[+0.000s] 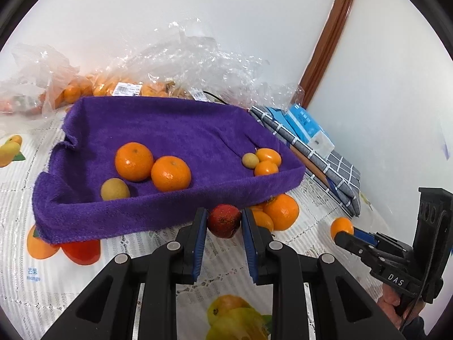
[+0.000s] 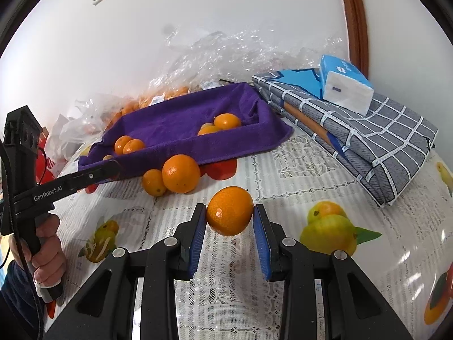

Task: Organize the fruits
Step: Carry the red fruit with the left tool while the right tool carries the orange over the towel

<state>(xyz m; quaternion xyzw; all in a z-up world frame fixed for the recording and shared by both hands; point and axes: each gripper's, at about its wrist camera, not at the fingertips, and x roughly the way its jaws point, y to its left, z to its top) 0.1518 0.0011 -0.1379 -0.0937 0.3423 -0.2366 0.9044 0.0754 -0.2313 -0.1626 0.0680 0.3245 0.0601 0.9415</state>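
Note:
A purple towel-lined tray (image 1: 175,130) holds two oranges (image 1: 153,165), a tan longan (image 1: 115,189) and small kumquats (image 1: 266,161). My left gripper (image 1: 223,223) is shut on a small red fruit (image 1: 224,220) just in front of the tray's near wall. My right gripper (image 2: 230,215) is shut on a small orange (image 2: 230,210) above the tablecloth; it shows in the left wrist view too (image 1: 344,231). An orange (image 2: 181,173) and a kumquat (image 2: 153,182) lie on the table by the tray (image 2: 181,119).
Clear plastic bags with more oranges (image 1: 136,85) lie behind the tray. A folded grey checked cloth (image 2: 368,130) with a tissue pack (image 2: 345,85) sits to the right. The fruit-printed tablecloth (image 2: 283,170) covers the table. A white wall stands behind.

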